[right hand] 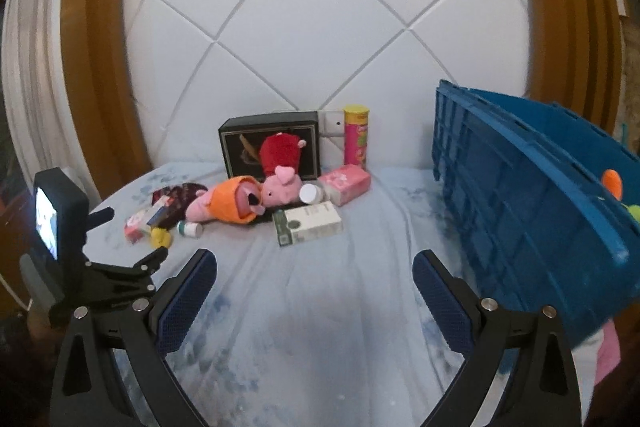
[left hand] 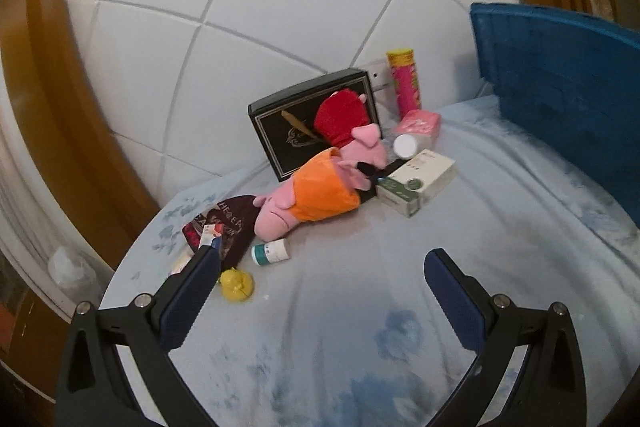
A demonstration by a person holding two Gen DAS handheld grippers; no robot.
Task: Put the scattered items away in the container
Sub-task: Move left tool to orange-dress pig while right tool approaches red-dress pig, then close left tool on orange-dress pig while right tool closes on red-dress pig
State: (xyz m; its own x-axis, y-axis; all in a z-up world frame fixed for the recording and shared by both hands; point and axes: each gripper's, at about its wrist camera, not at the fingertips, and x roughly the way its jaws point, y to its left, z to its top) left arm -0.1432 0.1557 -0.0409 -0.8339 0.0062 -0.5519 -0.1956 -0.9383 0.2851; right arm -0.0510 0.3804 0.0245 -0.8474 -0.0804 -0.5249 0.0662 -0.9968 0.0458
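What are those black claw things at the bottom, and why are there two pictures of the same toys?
Each claw is a hand-held gripper a person carries, one per hand, with a camera looking out along its two fingers. One picture comes from the left hand-held gripper, the other from the right hand-held gripper. Both are open and hold nothing. On the blue bedsheet lie two pink pig toys, one in orange and one in red, a black box, a white carton, a pink snack tube, a small bottle and a yellow duck. The big blue crate on the right is where everything should go.
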